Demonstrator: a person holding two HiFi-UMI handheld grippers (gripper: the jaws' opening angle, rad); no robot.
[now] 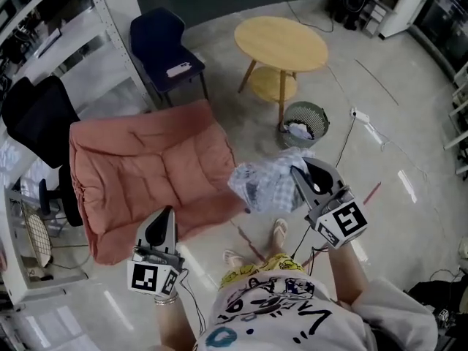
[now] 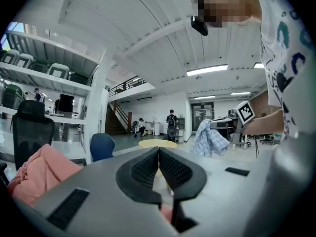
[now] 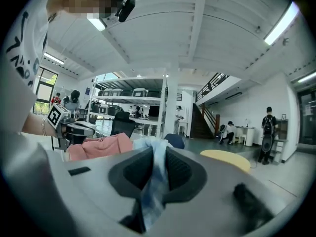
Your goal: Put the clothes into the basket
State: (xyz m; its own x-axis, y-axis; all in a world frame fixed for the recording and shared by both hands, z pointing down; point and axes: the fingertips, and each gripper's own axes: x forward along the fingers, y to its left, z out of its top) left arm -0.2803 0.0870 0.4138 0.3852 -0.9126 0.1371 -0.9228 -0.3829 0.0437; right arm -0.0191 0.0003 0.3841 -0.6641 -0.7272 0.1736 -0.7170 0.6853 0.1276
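My right gripper (image 1: 297,172) is shut on a blue-and-white checked shirt (image 1: 267,183), which hangs bunched in the air to the left of its jaws. In the right gripper view the cloth (image 3: 155,174) is pinched between the pads and trails down. A wire mesh basket (image 1: 316,114) stands on the floor beyond, by the round table's leg, with white cloth (image 1: 298,131) inside. My left gripper (image 1: 167,212) is shut and empty over the front edge of a pink sofa cushion (image 1: 146,167). In the left gripper view its jaws (image 2: 158,151) meet, with the shirt (image 2: 210,138) at the right.
A round wooden table (image 1: 281,44) stands behind the basket, a dark blue chair (image 1: 164,44) to its left. A black office chair (image 1: 36,119) and white shelving (image 1: 110,20) stand at the left. Cables (image 1: 344,148) run across the floor near the person's feet (image 1: 280,230).
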